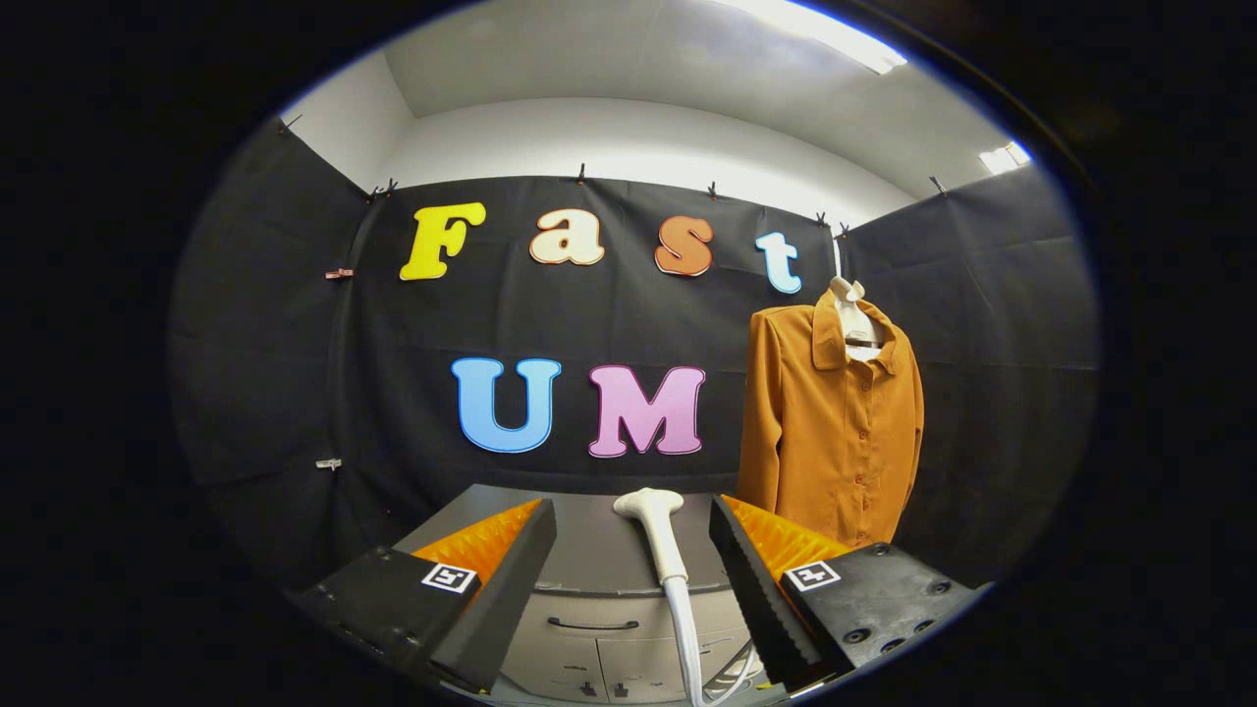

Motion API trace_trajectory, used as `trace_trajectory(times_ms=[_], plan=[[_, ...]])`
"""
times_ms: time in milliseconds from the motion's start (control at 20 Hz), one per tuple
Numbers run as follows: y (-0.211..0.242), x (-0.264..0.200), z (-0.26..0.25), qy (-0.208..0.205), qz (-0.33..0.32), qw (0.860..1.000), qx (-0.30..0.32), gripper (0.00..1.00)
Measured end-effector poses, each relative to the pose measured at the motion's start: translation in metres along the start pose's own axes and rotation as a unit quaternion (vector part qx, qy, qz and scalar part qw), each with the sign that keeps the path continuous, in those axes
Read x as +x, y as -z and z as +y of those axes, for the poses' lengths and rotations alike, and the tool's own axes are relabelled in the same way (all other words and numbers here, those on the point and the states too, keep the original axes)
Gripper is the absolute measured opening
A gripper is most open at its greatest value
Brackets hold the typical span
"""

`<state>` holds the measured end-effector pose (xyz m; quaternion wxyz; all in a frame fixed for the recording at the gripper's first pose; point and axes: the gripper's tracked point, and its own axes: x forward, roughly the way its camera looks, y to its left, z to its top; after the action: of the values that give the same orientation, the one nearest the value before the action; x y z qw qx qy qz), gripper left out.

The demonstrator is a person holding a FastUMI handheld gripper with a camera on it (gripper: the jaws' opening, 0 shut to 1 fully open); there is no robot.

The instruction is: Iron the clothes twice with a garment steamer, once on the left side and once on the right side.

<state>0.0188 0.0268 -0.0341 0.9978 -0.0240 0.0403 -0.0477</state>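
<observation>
A brown shirt (831, 422) hangs on a hanger (856, 312) beyond the right finger. The grey cabinet (599, 550) stands below. The white steamer (663, 550) lies on it, between the spread fingers of the gripper (628, 570), untouched.

The steamer (660, 550) handle and its hose run off the bottom between the gripper (628, 579) fingers, which stand wide apart. Shirt (835, 422) hem is hidden behind the finger right of the steamer, and the cabinet (599, 628) below the steamer is cut off too.
</observation>
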Motion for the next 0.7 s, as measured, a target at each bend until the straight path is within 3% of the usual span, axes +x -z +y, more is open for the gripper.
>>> trace_trajectory(times_ms=[350, 700], plan=[[0.012, 0.022, -0.003, 0.006, 0.016, 1.000, -0.005, 0.98], [0.035, 0.091, -0.014, -0.008, 0.045, 0.999, -0.005, 0.98]])
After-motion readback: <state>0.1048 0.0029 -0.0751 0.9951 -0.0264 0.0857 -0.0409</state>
